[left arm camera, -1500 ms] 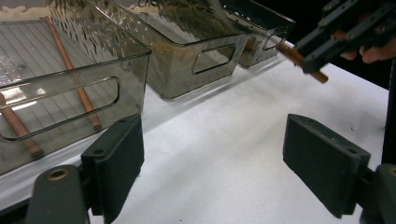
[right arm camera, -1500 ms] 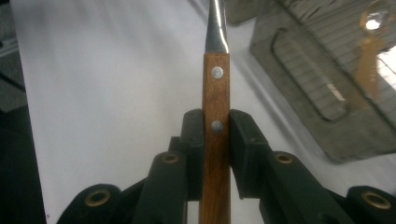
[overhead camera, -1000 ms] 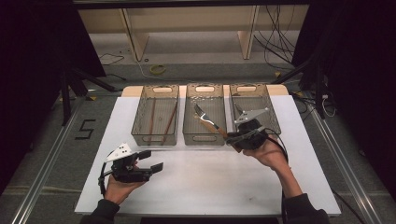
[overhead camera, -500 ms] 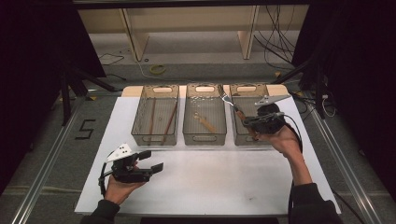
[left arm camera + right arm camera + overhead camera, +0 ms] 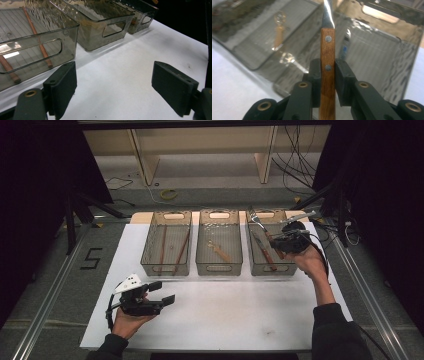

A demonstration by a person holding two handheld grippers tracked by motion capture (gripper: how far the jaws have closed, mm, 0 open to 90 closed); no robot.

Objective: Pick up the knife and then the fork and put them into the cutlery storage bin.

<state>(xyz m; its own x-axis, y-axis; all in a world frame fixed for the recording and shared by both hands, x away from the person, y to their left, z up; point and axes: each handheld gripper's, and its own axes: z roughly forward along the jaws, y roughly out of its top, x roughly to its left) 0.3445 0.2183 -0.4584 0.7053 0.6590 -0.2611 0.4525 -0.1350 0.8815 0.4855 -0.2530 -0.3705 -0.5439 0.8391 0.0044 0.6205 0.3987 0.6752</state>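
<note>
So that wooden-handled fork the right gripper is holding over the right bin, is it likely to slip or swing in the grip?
Probably not much. The fork looks stiff, with a metal shank and a riveted wooden handle. The right gripper clamps the handle's flat sides, so it should resist twisting. The metal end sticks out well beyond the jaws, so it may droop slightly.

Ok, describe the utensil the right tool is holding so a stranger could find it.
Look at the white mat, then the right-hand bin of three. Above it, the right tool grips a fork by its riveted wooden handle, the one utensil held up, not lying in a bin.
</note>
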